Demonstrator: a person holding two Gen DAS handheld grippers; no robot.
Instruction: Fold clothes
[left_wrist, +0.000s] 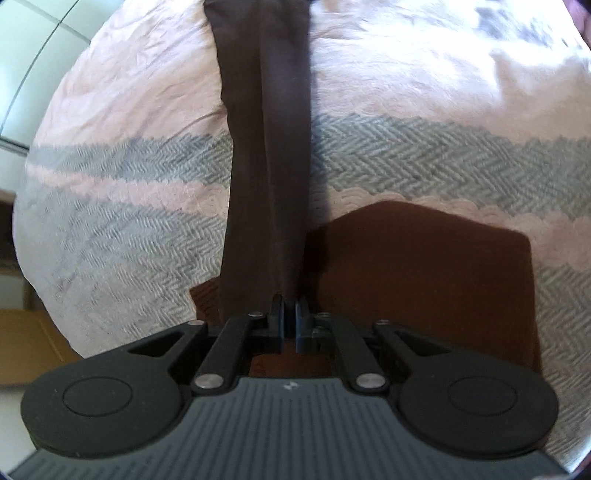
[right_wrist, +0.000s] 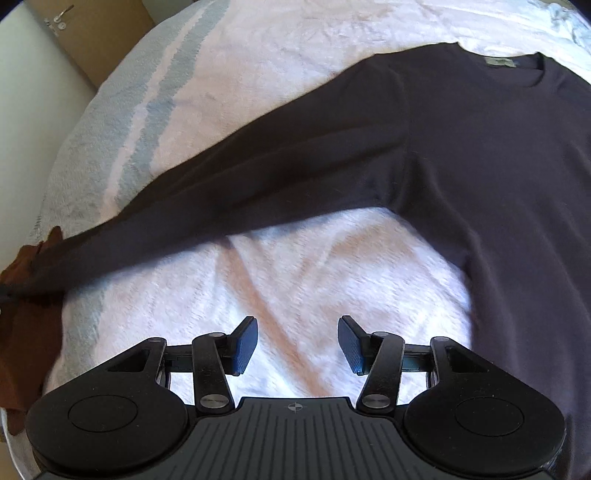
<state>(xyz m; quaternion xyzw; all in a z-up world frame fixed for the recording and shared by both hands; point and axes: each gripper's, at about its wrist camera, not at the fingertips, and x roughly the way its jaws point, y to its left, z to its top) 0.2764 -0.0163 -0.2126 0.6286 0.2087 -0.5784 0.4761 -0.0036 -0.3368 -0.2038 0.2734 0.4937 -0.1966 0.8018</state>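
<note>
**Bedspread, tiles and cardboard around the work**

A pale pink bedspread (left_wrist: 122, 92) covers the bed, crossed by grey herringbone bands (left_wrist: 424, 147) with scalloped pink edging, ahead of the left tool and to both its sides. White floor tiles (left_wrist: 29, 55) show far up to its left, and a brown cardboard box (left_wrist: 26, 343) sits low at its left. From the right tool, a cardboard panel (right_wrist: 99, 33) stands far ahead to the left, beside a white door with a metal handle (right_wrist: 59, 18).

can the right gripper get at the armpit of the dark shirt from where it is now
Probably yes. The right gripper is open and empty over the pale bedspread, and the dark shirt lies flat ahead with nothing between them. The left gripper pinches only the sleeve's far end.
</note>
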